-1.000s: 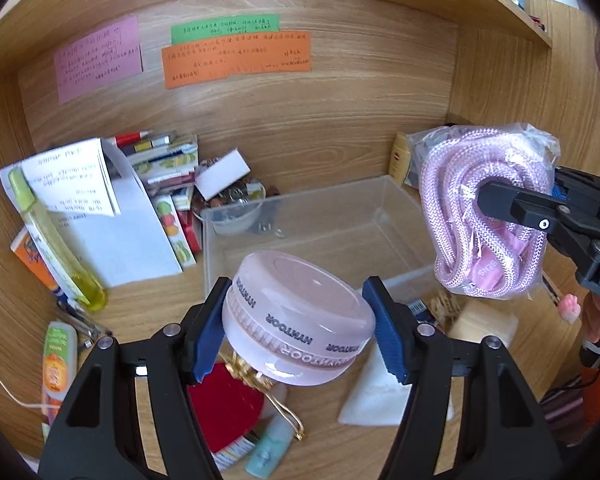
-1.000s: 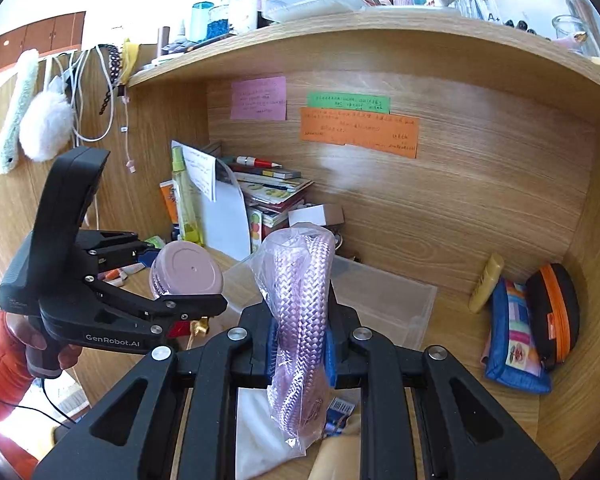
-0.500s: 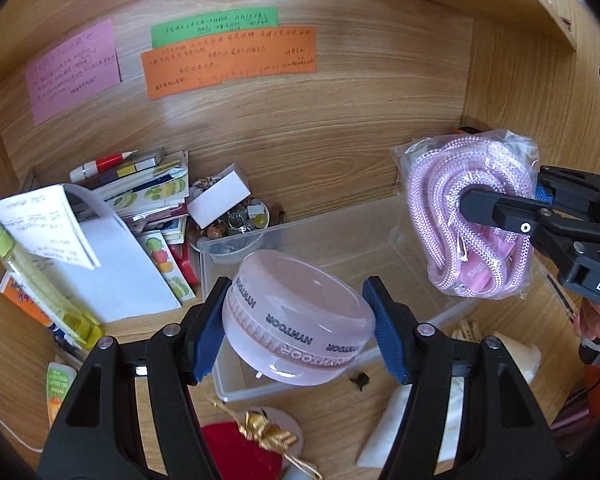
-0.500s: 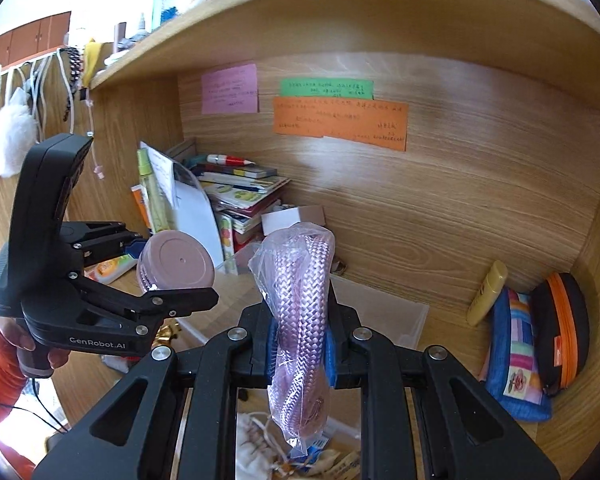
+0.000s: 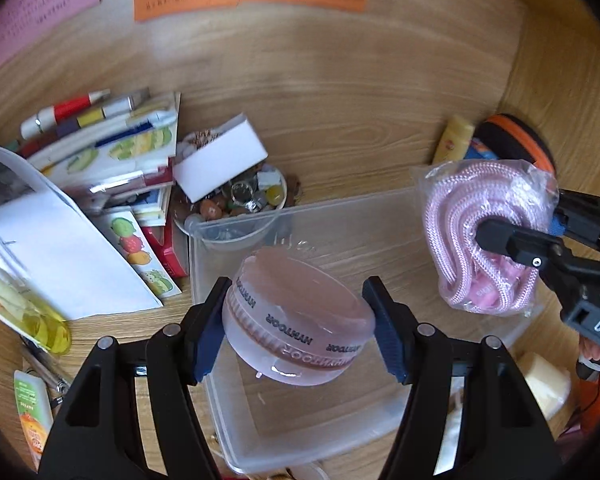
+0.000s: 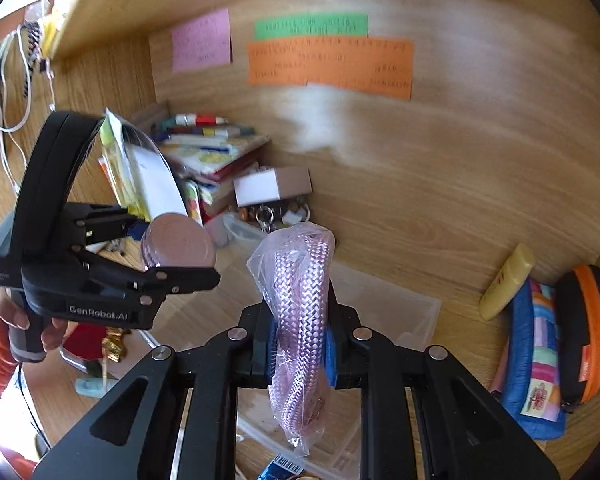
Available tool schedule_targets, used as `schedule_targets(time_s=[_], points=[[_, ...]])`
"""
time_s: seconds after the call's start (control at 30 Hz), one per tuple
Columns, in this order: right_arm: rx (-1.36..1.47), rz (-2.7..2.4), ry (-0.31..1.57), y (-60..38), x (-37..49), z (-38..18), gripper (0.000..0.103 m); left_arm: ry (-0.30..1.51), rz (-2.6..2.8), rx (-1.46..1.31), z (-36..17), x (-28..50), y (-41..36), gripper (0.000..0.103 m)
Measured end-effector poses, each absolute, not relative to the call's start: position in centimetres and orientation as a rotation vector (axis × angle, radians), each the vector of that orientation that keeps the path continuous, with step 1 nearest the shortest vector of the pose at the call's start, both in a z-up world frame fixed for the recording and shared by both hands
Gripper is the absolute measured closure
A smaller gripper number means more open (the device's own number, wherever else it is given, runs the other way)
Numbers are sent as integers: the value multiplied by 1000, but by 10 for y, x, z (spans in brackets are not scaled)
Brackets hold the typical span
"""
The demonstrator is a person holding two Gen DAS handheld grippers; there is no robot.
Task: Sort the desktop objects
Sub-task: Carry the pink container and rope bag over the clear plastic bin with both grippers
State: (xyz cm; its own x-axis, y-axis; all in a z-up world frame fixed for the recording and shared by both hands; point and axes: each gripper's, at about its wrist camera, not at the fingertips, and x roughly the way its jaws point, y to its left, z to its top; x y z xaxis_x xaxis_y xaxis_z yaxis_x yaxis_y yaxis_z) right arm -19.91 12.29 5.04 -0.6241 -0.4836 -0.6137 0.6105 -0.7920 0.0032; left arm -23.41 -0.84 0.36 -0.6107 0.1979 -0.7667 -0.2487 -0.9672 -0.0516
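Over the clear bin (image 5: 380, 216) on the surface, left claw (image 5: 298, 322) clamps the pink jar (image 5: 300, 316); right claw (image 6: 300, 344) clamps the bagged pink rope (image 6: 300, 320). Risks: tilted jar slips out; slick bag slides, snags the bin rim.

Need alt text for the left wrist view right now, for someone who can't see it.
The left tongs grip a pink round jar above a clear plastic bin on a wooden desk. At right, the right tongs hold a bagged pink rope over the bin; books and a bowl of trinkets sit behind.
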Motion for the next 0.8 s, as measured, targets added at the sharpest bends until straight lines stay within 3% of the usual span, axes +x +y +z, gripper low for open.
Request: schedule_targets(time_s=[0.8], points=[[1004,-2262,460,91,-234,5,87,303,2514,-1369,-35,-257,10,38]])
